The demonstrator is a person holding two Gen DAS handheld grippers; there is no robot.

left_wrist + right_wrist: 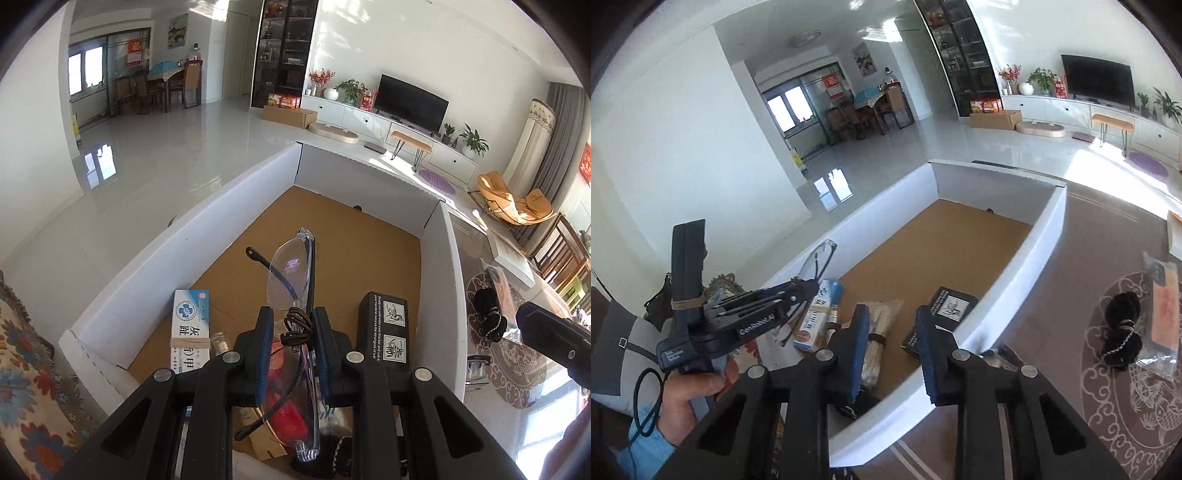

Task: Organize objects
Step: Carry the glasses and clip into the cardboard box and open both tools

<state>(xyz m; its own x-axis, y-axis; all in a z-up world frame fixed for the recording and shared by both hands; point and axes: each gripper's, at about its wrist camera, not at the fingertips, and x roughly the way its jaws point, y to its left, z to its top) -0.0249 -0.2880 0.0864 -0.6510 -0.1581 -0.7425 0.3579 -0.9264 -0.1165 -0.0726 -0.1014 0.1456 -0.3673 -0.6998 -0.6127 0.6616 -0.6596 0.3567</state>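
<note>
Clear rimless glasses (290, 273) with dark arms and a brown cord wound round them stick up from my left gripper (292, 314), which is shut on them. It hangs over the near end of a white box (229, 206) with a brown cardboard floor. In the right wrist view the left gripper (809, 286) and the glasses (818, 258) show at the left, held by a hand (690, 391). My right gripper (892, 314) is over the box's near right corner, shut with only a narrow gap between its pads, and holds nothing.
In the box lie a blue-white medicine carton (190, 321), a black box with pictograms (388, 328), a bagged bundle of pale sticks (877, 332) and a red item (284, 410). To its right on the patterned mat (1126, 387) lie a black cord bundle (1123, 328) and an orange packet (1163, 314).
</note>
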